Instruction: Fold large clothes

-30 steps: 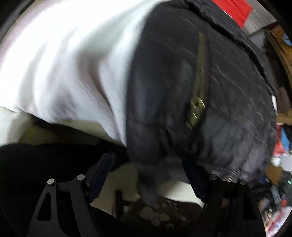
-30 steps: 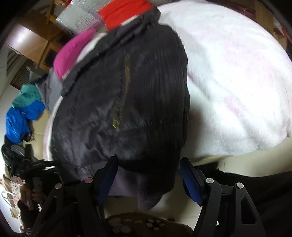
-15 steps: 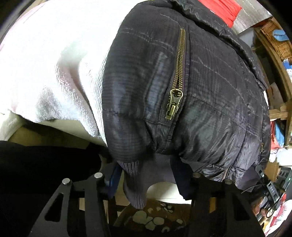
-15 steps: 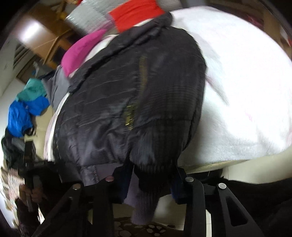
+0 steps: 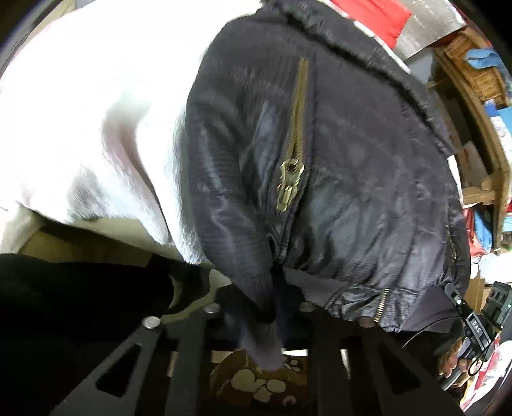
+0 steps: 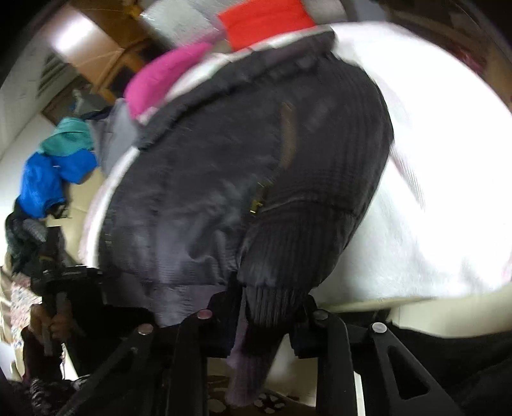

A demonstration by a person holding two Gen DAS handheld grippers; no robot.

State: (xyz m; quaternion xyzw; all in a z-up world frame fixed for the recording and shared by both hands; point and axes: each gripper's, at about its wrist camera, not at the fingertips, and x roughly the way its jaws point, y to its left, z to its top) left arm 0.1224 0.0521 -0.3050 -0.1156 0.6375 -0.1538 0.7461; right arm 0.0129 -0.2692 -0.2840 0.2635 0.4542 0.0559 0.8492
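A dark quilted jacket (image 5: 352,160) with a brass zipper (image 5: 292,166) lies on a white fleece blanket (image 5: 96,112), its hem hanging over the near edge. My left gripper (image 5: 262,307) is shut on a ribbed cuff (image 5: 256,288) at the jacket's hem. In the right wrist view the same jacket (image 6: 224,192) fills the middle, and my right gripper (image 6: 265,307) is shut on the other ribbed cuff (image 6: 275,304). The pinched cloth hides both pairs of fingertips.
A red cloth (image 6: 265,22) and a pink cloth (image 6: 160,80) lie beyond the jacket. Blue and teal clothes (image 6: 54,169) are piled at the left. Wooden shelves (image 5: 473,96) stand on the right. A patterned slipper (image 5: 262,384) is on the floor below.
Both grippers were open around the jacket's hem a second ago. They have closed on the ribbed cuffs and begun lifting the hem.
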